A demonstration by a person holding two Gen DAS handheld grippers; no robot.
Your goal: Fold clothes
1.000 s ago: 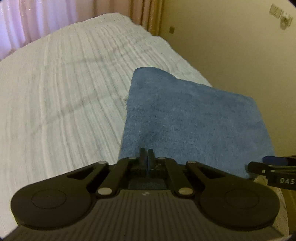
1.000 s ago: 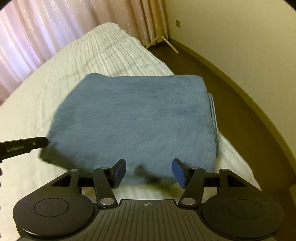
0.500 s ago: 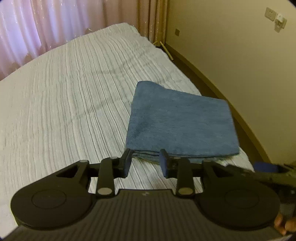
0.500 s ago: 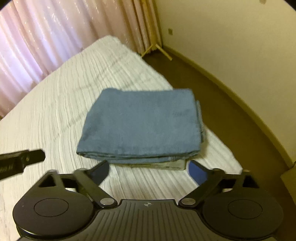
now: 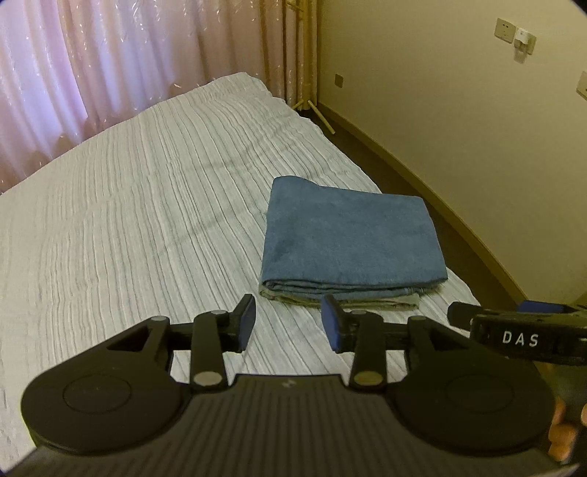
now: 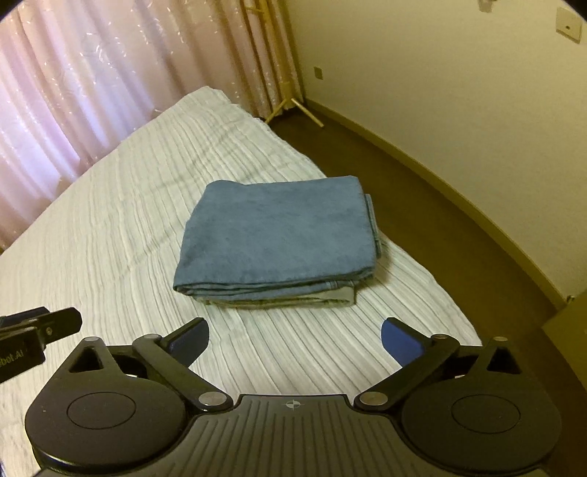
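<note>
Blue towel lies folded into a thick rectangle on the bed, near the bed's edge closest to the wall, floor just beyond it. Several layers show stacked at its near edge, and a paler grey-green layer pokes out at the bottom. Bedspread is white with fine ribbed stripes.

Left tongs hang above the bed just short of the towel's near edge, jaws partway apart and opening, nothing between them, blue pads clear of the cloth. Right tongs are also above the bed on the near side of the towel, jaws spread very wide and opening, nothing held.

Writing: in the left wrist view the other tool's side, at the right edge, reads "DAS" in white letters on black. In the right wrist view the other tool, at the left edge, shows white text cut off, readable part "bot.AI". Small logo marks sit on each tool body, too small to read.

A few fingertips of the person show at the lower right of the left view.

Pink curtains hang behind the bed. Wall sockets are on the cream wall.
</note>
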